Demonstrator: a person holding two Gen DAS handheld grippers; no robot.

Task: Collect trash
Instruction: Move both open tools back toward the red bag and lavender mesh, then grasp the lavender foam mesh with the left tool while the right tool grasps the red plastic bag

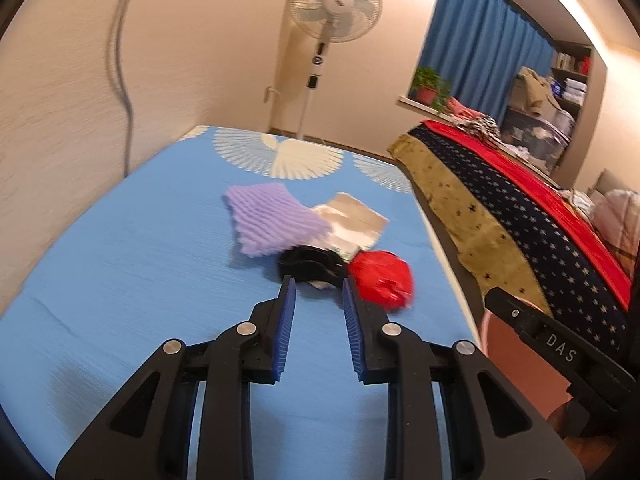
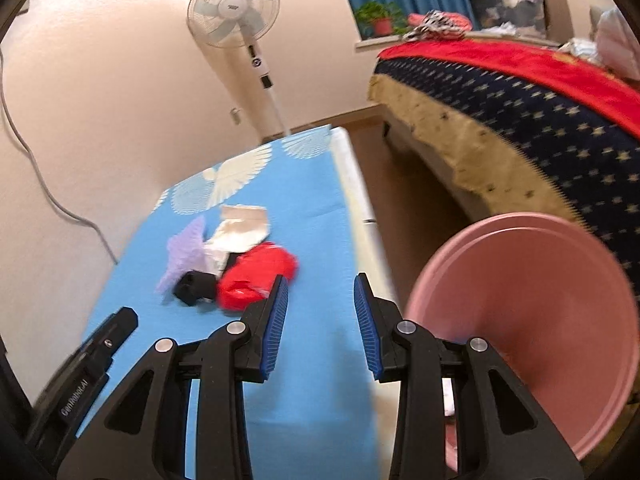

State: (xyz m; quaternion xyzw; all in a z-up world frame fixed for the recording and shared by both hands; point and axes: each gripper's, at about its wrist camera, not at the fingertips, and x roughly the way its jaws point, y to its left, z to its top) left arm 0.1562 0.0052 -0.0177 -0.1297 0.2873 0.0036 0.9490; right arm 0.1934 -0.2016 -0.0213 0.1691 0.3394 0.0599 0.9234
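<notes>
A small heap of trash lies on the blue tablecloth (image 1: 140, 280): a purple foam net (image 1: 272, 220), a tan and white paper wrapper (image 1: 356, 220), a black object (image 1: 310, 262) and a crumpled red plastic bag (image 1: 382, 276). My left gripper (image 1: 319, 282) is open and empty, its tips just short of the black object. My right gripper (image 2: 321, 280) is also open and empty, hanging over the cloth (image 2: 320, 220) near the table's right edge, with the red bag (image 2: 256, 276) beside its left finger. A pink basin (image 2: 520, 300) sits below the table to the right.
A standing fan (image 1: 336, 4) is behind the table's far end. A bed under a red and star-patterned blanket (image 2: 540, 92) runs along the right, with a floor gap between it and the table. A grey cable (image 1: 120, 60) hangs down the left wall.
</notes>
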